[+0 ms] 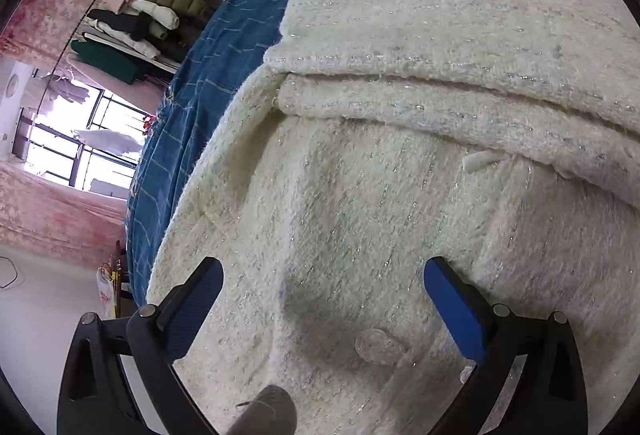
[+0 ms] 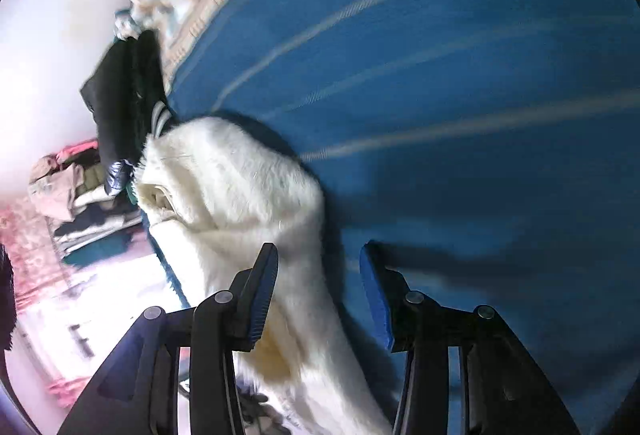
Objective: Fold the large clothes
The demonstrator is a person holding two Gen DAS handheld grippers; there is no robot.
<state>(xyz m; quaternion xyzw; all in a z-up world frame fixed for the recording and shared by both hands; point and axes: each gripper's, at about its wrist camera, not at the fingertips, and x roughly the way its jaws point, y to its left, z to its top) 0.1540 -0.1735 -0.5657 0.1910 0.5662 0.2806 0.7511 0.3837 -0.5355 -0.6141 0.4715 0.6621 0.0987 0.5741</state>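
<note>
Fabric is filling nearly everything in front of your left gripper (image 1: 323, 299): the cream, fuzzy knit coat with silver threads (image 1: 400, 163) is lying spread on the blue bedspread with pale stripes (image 1: 192, 123). The jaws are standing wide apart above the cloth, released and gripping nothing. Just inside them a clear round button (image 1: 378, 346) is showing, so you are hovering close to the front edge.

To do this step well, lower the left fingers onto an edge rather than the flat middle, pinch both layers together, and keep the button outside the pads (image 1: 452, 309). A fold is already lying across the coat further up, so carry the next one parallel to that crease.

Your right gripper (image 2: 319, 295) is also spread and empty. A white, furry part of the coat (image 2: 240, 187) is running between and past its fingers without being pinched. Close on it only once it is seated deep in the jaws.

Further off, a dark folded garment (image 2: 120, 107) is lying at the bed's edge, and a rack piled with clothes (image 1: 140, 15) is standing by the pink curtain (image 1: 40, 15).

The right view is smeared by motion, so you cannot tell whether that white part is a collar, cuff or sleeve. The coat's hem and outer edges are running out of both views.
</note>
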